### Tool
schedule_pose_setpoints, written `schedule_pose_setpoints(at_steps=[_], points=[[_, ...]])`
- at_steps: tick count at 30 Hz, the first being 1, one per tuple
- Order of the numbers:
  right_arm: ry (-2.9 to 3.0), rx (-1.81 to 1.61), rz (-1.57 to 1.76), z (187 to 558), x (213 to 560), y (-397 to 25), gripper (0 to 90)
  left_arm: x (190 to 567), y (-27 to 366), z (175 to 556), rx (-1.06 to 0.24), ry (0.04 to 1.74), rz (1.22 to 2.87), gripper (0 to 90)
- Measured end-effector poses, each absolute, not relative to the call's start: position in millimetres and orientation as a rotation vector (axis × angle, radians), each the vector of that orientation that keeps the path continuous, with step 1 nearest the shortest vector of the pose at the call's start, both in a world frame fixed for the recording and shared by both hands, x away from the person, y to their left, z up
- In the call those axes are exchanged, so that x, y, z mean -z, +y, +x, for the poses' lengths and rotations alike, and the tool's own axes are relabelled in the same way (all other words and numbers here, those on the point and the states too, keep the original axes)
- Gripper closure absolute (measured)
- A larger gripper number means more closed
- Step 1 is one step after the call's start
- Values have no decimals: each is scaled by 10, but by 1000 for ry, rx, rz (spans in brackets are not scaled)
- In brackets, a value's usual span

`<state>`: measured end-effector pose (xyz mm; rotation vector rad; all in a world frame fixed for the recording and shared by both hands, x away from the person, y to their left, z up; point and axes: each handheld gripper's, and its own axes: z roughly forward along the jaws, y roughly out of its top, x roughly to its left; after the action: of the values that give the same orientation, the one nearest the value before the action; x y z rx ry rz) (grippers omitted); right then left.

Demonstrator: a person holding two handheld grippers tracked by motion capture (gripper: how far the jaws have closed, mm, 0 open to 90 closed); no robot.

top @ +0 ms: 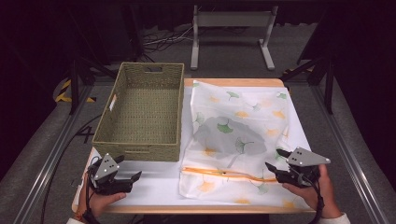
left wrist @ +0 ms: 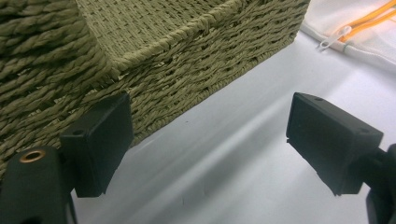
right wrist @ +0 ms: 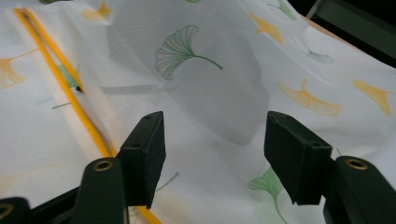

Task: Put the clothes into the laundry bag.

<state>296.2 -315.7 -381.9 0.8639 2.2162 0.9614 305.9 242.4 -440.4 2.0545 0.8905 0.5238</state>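
Observation:
A white mesh laundry bag (top: 243, 135) printed with green and orange ginkgo leaves lies flat on the table's right half. A dark grey item (top: 229, 135) shows through it, and an orange zipper (top: 224, 173) runs along its near edge. My right gripper (top: 276, 158) hovers open at the bag's near right corner; in the right gripper view its jaws frame the grey patch (right wrist: 210, 93) beside the zipper (right wrist: 70, 93). My left gripper (top: 128, 168) is open and empty just in front of the woven basket (top: 144, 112); the basket wall (left wrist: 187, 60) and the zipper pull (left wrist: 334, 38) show ahead.
The green woven basket stands empty on the table's left half, its far end hanging past the table's back edge. A bare white table strip (top: 159, 179) lies between the grippers. Beyond the table are a grey floor, cables and a metal stand (top: 231, 32).

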Motion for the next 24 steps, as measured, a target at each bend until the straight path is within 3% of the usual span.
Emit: schedule_pose_setpoints(at_steps=[10, 17, 24], points=[[2148, -938, 905, 3055, 3873, -3323, 312, 4412, 2427, 3070, -520, 889, 2065, 157], [2086, -902, 972, 3131, 3971, -3470, 183, 4418, 2414, 3089, -520, 883, 2067, 149], [2013, -921, 1052, 3165, 4078, -3607, 145, 4424, 2436, 3099, -511, 889, 2058, 148]])
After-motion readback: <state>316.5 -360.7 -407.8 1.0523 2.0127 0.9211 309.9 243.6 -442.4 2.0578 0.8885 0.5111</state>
